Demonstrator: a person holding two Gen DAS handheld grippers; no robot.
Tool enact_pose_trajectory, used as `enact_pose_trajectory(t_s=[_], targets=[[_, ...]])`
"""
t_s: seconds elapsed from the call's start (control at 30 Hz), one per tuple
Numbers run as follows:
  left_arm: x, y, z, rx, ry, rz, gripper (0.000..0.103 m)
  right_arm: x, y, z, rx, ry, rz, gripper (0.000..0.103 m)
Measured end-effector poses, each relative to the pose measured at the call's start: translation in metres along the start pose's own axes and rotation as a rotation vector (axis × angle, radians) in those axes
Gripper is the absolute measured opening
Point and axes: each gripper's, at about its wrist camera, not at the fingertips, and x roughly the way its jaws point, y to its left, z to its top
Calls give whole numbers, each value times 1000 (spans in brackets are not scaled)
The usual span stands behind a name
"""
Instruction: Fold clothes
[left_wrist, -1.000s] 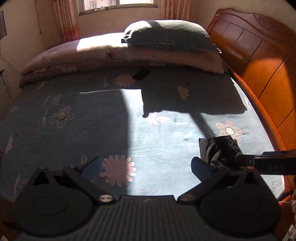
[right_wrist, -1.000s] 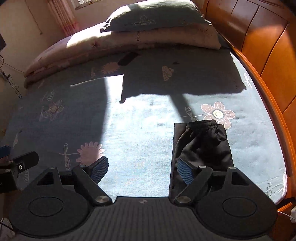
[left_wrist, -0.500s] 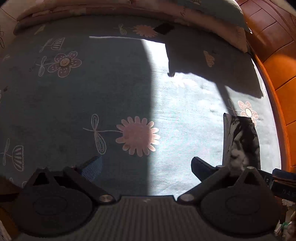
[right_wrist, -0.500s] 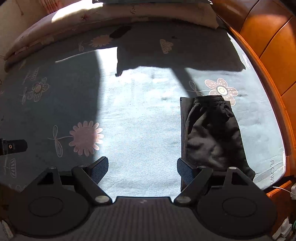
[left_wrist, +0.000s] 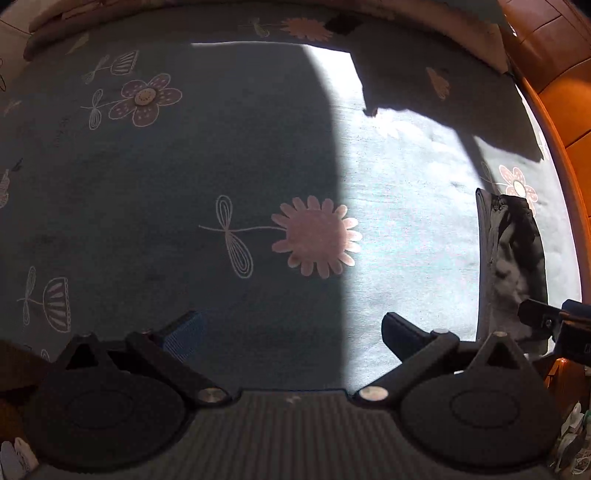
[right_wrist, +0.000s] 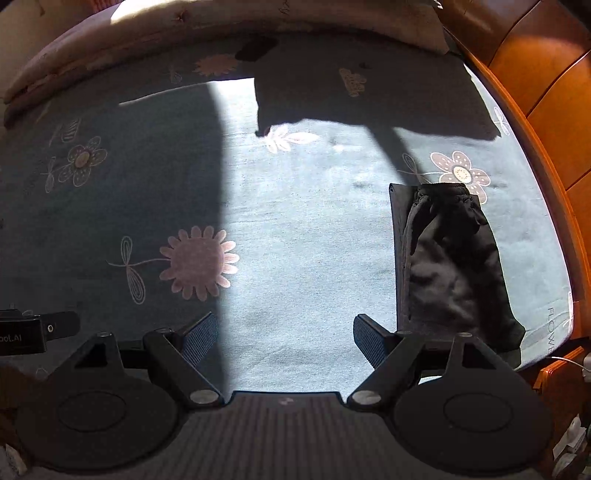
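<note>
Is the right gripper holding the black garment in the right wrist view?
No, the right gripper stands open and empty over the bedspread, beside the black garment.

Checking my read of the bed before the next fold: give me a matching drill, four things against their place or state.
Things:
1. trousers
2. daisy
3. right gripper
4. headboard

Places or states:
a. orange wood, along the bed's right side
b. open, nothing between its pads
c. black, folded lengthwise, in sunlight near the right edge
d. pink, half in shadow, mid-bed

Pairs: 1-c, 2-d, 3-b, 4-a
</note>
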Motion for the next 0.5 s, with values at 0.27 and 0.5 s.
enact_pose_trajectory(t_s=[0.27, 0.5], targets=[[-19, -6, -31, 16, -28, 50, 102, -23, 1, -14, -11, -33, 23, 85], [-23, -15, -42, 9, -12, 46, 102, -28, -3, -28, -5, -22, 46, 85]])
